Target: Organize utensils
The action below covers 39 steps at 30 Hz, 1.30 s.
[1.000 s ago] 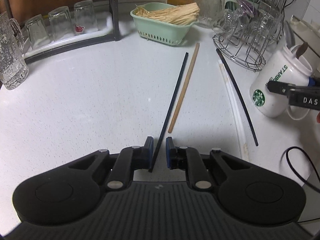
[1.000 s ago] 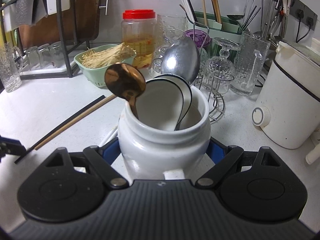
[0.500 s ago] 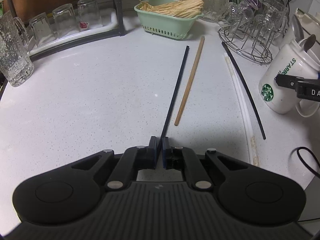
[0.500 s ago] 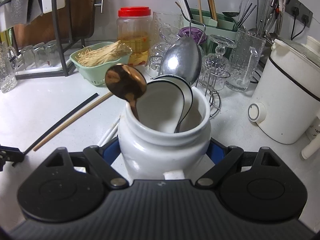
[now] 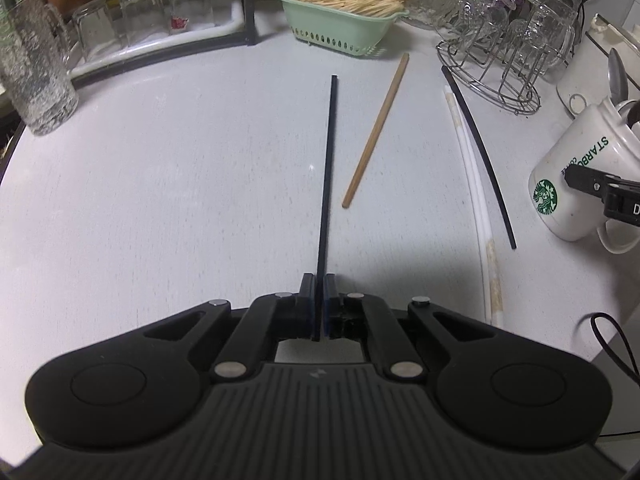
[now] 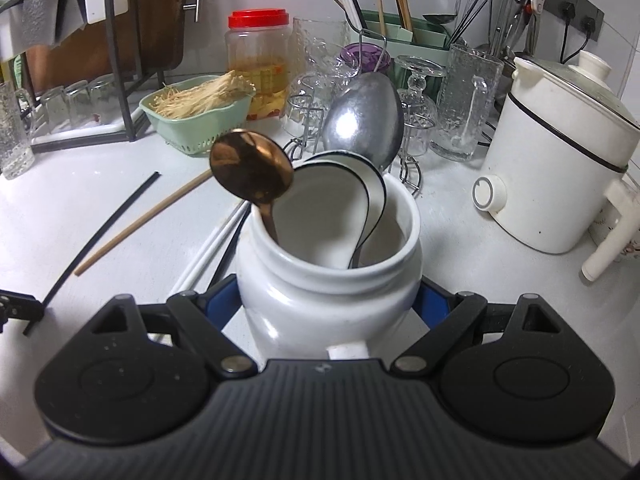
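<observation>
My left gripper (image 5: 319, 280) is shut on the near end of a black chopstick (image 5: 328, 160), which points straight away over the white counter. A wooden chopstick (image 5: 376, 136) lies just right of it, and further right lie a white chopstick pair (image 5: 474, 184) and a second black chopstick (image 5: 478, 152). My right gripper (image 6: 328, 300) is shut on a white Starbucks mug (image 6: 328, 280), also seen in the left wrist view as the mug (image 5: 576, 184). In the mug stand a copper spoon (image 6: 252, 172), a steel spoon (image 6: 364, 124) and white ceramic spoons (image 6: 320, 216).
A green basket of thin sticks (image 5: 340, 16) and a wire rack of glasses (image 5: 504, 52) stand at the back. Upturned glasses sit on a tray (image 5: 132, 12) at the left, with a tall glass mug (image 5: 32, 68). A white electric pot (image 6: 560, 152) stands at the right, a utensil holder (image 6: 404, 28) behind.
The left jaws have closed onto the black chopstick, which has swung to point straight ahead and come off the counter. The right gripper with the mug has shifted slightly.
</observation>
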### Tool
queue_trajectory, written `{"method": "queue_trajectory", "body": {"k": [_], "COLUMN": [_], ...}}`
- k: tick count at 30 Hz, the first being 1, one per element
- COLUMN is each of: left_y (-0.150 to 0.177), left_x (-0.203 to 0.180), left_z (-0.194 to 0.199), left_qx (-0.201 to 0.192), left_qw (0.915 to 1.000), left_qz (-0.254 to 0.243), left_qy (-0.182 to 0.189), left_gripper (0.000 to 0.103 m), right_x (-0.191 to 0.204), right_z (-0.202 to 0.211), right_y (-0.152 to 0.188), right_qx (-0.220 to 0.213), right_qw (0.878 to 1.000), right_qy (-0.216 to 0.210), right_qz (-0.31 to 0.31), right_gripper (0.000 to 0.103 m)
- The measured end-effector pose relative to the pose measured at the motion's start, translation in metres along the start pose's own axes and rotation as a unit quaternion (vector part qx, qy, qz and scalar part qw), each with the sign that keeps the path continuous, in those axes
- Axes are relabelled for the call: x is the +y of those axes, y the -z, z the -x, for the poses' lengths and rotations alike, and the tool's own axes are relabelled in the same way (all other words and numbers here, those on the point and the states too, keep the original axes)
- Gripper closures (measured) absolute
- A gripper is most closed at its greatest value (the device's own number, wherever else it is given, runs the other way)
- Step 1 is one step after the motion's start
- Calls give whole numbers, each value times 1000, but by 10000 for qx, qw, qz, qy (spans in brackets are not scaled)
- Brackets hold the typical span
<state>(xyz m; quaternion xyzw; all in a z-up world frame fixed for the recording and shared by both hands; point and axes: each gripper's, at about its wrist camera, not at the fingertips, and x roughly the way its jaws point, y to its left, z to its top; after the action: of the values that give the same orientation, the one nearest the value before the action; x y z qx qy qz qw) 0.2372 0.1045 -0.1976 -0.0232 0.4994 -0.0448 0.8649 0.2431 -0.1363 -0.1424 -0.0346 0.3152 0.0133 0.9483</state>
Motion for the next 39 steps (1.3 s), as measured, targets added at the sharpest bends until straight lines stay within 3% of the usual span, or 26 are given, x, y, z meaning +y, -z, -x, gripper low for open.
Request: {"method": "queue_trajectory", "body": {"k": [9, 20, 30, 35, 39], "left_y": [24, 60, 99, 112, 110], "left_x": [-12, -17, -18, -20, -14], "left_z": [20, 55, 69, 68, 69], "left_qx": [78, 36, 464, 563, 539], "left_qw": [9990, 9967, 9913, 9893, 9887], "left_qz": [411, 789, 1188, 1291, 1378], "left_qy": [-127, -182, 321, 388, 235], "left_gripper": [99, 99, 99, 99, 98], "right_x": [-3, -4, -6, -7, -7], "right_z": [8, 12, 12, 13, 14], "right_y": [5, 13, 16, 16, 16], "right_qx": [54, -172, -266, -282, -279], "right_qw": [9996, 9989, 9986, 9984, 9982], "right_qy": [-209, -342, -392, -435, -457], "right_qz": [178, 265, 230, 241, 255], "right_gripper": [11, 11, 12, 12, 12]}}
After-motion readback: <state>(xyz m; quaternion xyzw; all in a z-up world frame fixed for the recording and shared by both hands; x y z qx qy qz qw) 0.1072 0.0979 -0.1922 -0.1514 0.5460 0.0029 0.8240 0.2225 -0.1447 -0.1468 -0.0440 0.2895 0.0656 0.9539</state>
